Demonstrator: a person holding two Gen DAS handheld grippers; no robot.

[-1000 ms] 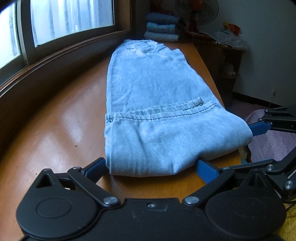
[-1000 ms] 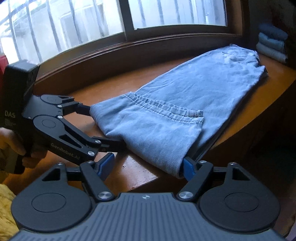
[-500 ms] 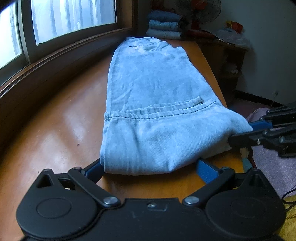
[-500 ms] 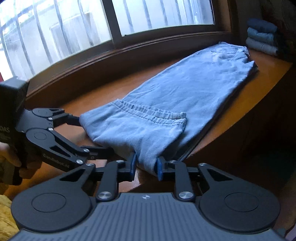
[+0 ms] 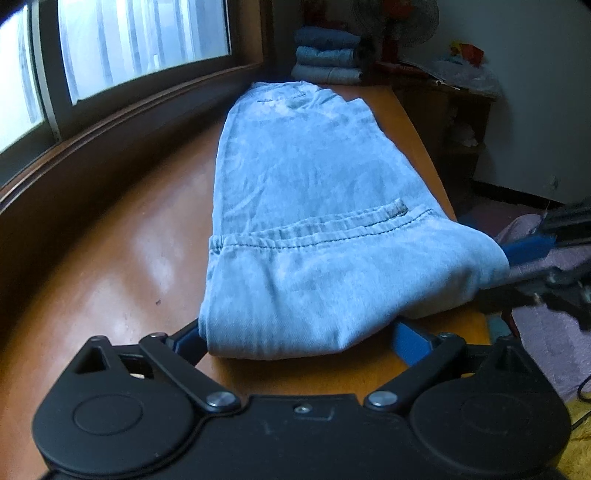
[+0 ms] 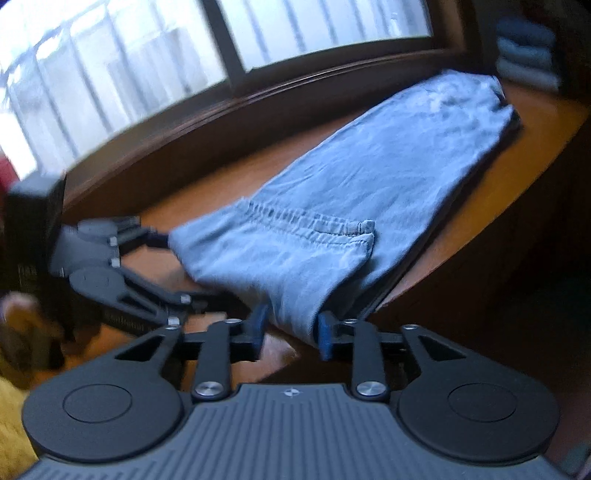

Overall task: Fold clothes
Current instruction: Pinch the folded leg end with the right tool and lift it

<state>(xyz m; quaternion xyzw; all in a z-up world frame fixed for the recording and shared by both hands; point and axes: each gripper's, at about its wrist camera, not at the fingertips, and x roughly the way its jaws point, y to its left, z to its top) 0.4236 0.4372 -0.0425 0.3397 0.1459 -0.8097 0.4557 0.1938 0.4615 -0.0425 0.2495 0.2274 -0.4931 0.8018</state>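
Behind everything ran a dark wooden window frame [image 5: 140,99] with pale daylight in the panes, and below it a glossy orange-brown table [image 5: 110,236] stretched away from both tools. Far ahead of the left gripper [image 5: 295,341], past the end of the cloth, sat a stack of folded clothes [image 5: 327,55], with a fan [image 5: 397,16] just to their right.

Light blue jeans [image 5: 310,206] lay lengthwise on the table, running forward from the left gripper, their hem end folded back so that a stitched seam crossed the cloth a little ahead of the tool. The left gripper's blue-padded fingers [image 5: 408,341] stood spread wide on either side of the near folded edge, as they had half a second before; the cloth sat between them without being squeezed. The fold now reached closer to that tool than a second ago and covered more of its left finger.

To the right of the left gripper, the right gripper [image 6: 291,328] pinched the near right corner of the fold, its blue fingers [image 6: 325,332] pressed against the denim from both sides. A second ago those fingers had been apart around the corner; half a second ago they had drawn in. The right wrist view was blurred with motion, and the pinched corner stood slightly raised off the table edge.
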